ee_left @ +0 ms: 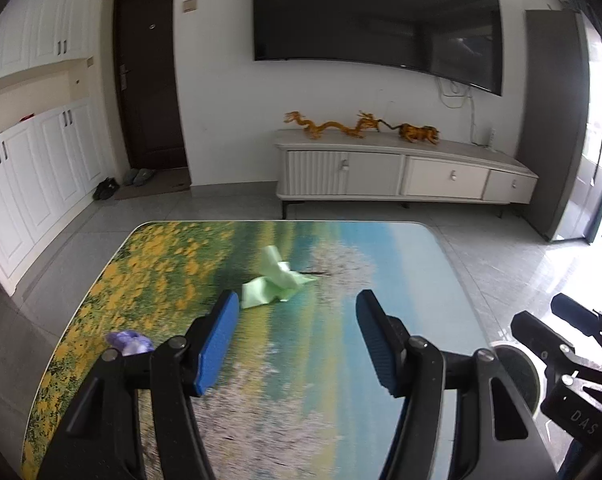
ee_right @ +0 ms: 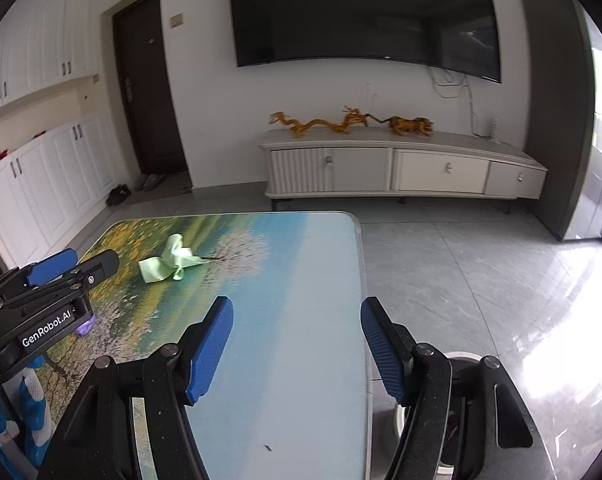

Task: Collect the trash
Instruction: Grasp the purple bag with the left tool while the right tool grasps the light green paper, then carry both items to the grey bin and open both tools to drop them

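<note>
Grippers are both hovering over the table (ee_left: pixel 173 248), and both are standing open with nothing between the blue pads. Left gripper (ee_left: pixel 297 336) is pointing down across the printed tabletop, and the green wrapper (ee_left: pixel 275 280) is lying crumpled just beyond its fingertips, slightly left of centre, untouched. Purple wrapper (ee_left: pixel 130 342) is sitting near the table's left edge, partly hidden behind the left finger. Right gripper (ee_right: pixel 297 342) is hanging over the table's right edge, one finger above the tabletop, the other above the floor (ee_right: pixel 461 264). Bin (ee_left: pixel 517 368) is peeking out below that edge, round and pale-rimmed; its contents are too hidden to tell.
</note>
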A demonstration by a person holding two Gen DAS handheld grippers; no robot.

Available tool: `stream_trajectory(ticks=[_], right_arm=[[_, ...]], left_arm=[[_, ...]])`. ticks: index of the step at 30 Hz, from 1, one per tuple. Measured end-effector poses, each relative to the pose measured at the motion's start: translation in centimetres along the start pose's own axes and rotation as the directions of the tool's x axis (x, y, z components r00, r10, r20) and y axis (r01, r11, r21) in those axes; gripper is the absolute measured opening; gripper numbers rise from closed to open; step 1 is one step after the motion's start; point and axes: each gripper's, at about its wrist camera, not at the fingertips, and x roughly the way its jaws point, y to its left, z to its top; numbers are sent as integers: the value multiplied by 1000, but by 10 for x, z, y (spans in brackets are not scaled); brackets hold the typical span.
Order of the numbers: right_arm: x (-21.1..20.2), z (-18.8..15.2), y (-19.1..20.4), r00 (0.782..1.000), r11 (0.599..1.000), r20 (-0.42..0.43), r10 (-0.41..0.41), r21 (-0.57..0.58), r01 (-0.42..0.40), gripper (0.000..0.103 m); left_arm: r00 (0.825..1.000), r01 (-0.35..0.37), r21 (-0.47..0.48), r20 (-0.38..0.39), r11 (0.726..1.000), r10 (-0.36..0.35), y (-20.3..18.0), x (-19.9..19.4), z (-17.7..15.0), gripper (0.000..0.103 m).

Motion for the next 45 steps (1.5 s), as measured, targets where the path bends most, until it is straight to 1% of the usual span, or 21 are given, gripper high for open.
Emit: stream_trajectory(ticks=[2, 7, 11, 13, 16, 19, 21, 23, 28, 31, 32, 33, 34, 35, 36, 37, 39, 40, 43, 45], right_arm=[[10, 5, 14, 1000, 999, -12, 18, -34, -19, 64], [39, 17, 48, 996, 991, -45, 81, -102, -85, 64], [64, 27, 75, 987, 978, -70, 141, -148, -150, 64], [78, 29, 87, 982, 969, -86, 170, -164, -183, 64], [106, 32, 106, 969, 957, -119, 215, -174, -234, 64], [137, 32, 124, 955, 946, -156, 252, -169, -277, 64], [153, 34, 134, 950, 943, -164, 265, -161, -291, 71], [169, 37, 143, 947, 943, -166, 274, -148, -299, 75], [203, 43, 155, 946, 950, -171, 277, -101, -296, 75], [221, 41, 157, 944, 957, -202, 261, -76, -281, 75], [224, 40, 158, 943, 958, -214, 255, -75, -276, 74], [227, 39, 157, 941, 958, -222, 255, -71, -276, 68], [228, 38, 156, 938, 957, -229, 260, -65, -281, 66], [227, 37, 155, 937, 957, -231, 263, -65, -284, 60], [225, 36, 154, 938, 956, -229, 261, -72, -284, 53], [222, 35, 153, 938, 955, -228, 262, -78, -286, 49], [217, 32, 150, 938, 954, -228, 263, -87, -288, 32], [212, 30, 147, 937, 953, -228, 264, -91, -290, 28], [199, 26, 139, 931, 947, -228, 286, -78, -310, 20], [188, 23, 135, 930, 944, -221, 294, -84, -318, 20]], left_arm=[[1000, -20, -20, -2, 1000, 20, 18, 5, -1, 67], [998, -67, -71, -18, 995, 66, 71, 21, -7, 67], [994, -98, -107, -48, 989, 93, 118, 32, -16, 67], [994, -96, -127, -67, 987, 88, 137, 35, -22, 67], [995, -64, -174, -86, 983, 49, 160, 38, -35, 67], [994, -40, -208, -111, 977, 17, 170, 45, -46, 67], [991, -36, -228, -132, 973, 5, 174, 52, -53, 67], [988, -51, -228, -154, 972, 16, 174, 62, -58, 67], [979, -93, -195, -198, 976, 54, 167, 80, -66, 67], [973, -103, -171, -220, 980, 64, 164, 86, -69, 66], [974, -104, -164, -217, 981, 67, 163, 86, -69, 65], [975, -106, -157, -213, 982, 71, 162, 85, -68, 59], [974, -106, -147, -212, 983, 73, 160, 86, -68, 48], [973, -107, -133, -218, 985, 77, 158, 86, -69, 40], [972, -108, -124, -222, 986, 78, 156, 87, -69, 39], [972, -108, -118, -219, 987, 81, 155, 86, -69, 37], [973, -107, -98, -213, 989, 84, 149, 82, -69, 35], [975, -105, -92, -208, 990, 84, 147, 81, -68, 34], [979, -103, -56, -183, 993, 91, 136, 70, -65, 33], [983, -104, -20, -155, 994, 100, 126, 61, -62, 33]])
